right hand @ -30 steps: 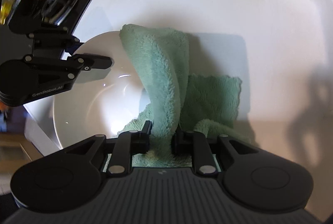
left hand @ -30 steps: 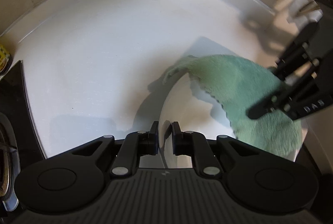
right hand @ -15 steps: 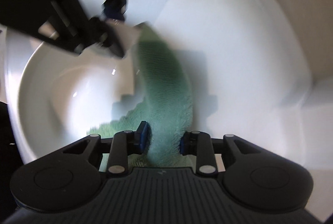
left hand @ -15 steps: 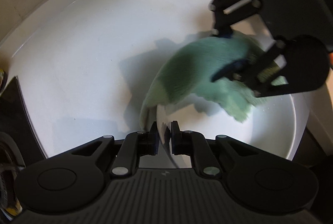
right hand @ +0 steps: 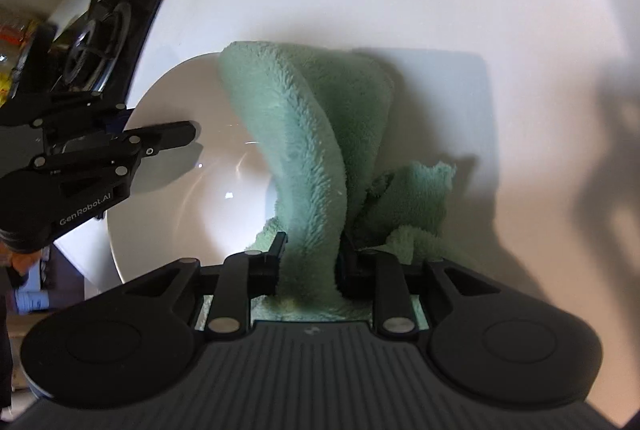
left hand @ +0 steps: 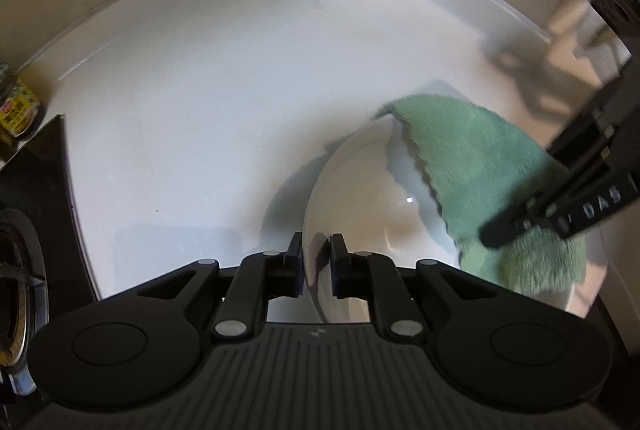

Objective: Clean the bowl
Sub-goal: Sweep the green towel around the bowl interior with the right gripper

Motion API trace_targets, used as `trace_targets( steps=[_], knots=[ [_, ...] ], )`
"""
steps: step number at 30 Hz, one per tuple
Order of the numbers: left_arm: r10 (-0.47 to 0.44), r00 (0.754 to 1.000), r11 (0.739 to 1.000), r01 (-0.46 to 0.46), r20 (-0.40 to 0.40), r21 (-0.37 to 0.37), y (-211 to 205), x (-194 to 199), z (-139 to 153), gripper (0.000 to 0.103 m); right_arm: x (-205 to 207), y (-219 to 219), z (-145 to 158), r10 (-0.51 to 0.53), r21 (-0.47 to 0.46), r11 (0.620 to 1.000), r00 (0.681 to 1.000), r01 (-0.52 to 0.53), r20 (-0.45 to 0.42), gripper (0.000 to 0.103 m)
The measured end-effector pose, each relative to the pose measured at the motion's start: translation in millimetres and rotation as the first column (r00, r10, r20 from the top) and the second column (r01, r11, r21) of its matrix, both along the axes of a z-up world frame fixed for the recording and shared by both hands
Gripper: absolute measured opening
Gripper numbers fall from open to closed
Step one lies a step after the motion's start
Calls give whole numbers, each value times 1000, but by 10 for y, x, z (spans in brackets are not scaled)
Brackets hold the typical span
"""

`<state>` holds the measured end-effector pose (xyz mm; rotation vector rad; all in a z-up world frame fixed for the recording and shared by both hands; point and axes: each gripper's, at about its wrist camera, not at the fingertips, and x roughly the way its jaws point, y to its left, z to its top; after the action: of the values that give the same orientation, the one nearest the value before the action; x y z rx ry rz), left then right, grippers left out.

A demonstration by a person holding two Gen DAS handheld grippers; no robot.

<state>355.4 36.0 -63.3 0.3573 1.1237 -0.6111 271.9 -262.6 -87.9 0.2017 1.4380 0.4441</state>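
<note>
Left gripper (left hand: 316, 254) clamps the bowl's (right hand: 180, 166) near rim. Right gripper (right hand: 310, 254), jaws just closing, grips the green cloth (right hand: 304, 150), draped over the bowl's far rim; nearer hand for wiping.

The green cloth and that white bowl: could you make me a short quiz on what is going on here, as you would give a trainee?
1. True or false: the left gripper is clamped on the rim of the white bowl.
2. What is pinched in the right gripper?
A. a sponge
B. the green cloth
C. a spoon
3. Fill in: the bowl sits on a white ____, with a black stovetop beside it.

Key:
1. True; the rim passes between the jaws.
2. B; it drapes over the bowl's rim and into the bowl.
3. Countertop.
</note>
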Motion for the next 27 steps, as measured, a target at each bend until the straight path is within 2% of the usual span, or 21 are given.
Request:
trace_targets(
  steps=[2,5,8,10,12,15,17,19,20,22,24,25,27],
  knots=[
    [-14,1000,1000,14,-15,-12,78,48,15,11,38,51,25,77,-39,996,997,-77,14,16],
    [-82,997,997,82,-13,-12,-49,124,9,11,122,211,76,209,-109,973,977,-205,31,16],
    [-145,989,989,145,-9,21,-159,212,-8,11,148,360,103,339,-192,926,939,-324,51,19],
    [-160,987,986,160,-14,37,-183,214,-30,11,168,429,156,422,-266,881,903,-391,73,21],
    [-167,986,984,168,-20,53,-203,208,-57,11,202,523,215,520,-356,815,849,-458,99,21],
    [-151,988,985,154,-39,74,-167,235,-64,14,276,653,281,663,-455,700,737,-550,129,22],
    [-141,989,986,145,-48,84,-135,255,-67,15,341,714,289,707,-475,661,695,-581,134,23],
    [-129,990,988,133,-54,80,-82,286,-52,14,436,770,292,759,-482,614,636,-625,143,23],
    [-116,991,990,120,-60,72,-56,314,-54,13,486,832,282,769,-479,606,622,-635,147,23],
    [-86,993,994,90,-77,55,-25,352,-57,11,510,863,292,812,-477,562,561,-676,161,23],
    [-60,995,997,64,-76,49,-11,355,-53,10,545,843,302,810,-463,567,565,-682,159,22],
    [-48,996,998,51,-73,46,-6,353,-51,10,563,821,310,786,-456,596,595,-661,165,21],
    [8,998,1000,-7,-59,20,31,329,-52,9,597,741,318,692,-423,696,699,-581,179,19]
  ],
)
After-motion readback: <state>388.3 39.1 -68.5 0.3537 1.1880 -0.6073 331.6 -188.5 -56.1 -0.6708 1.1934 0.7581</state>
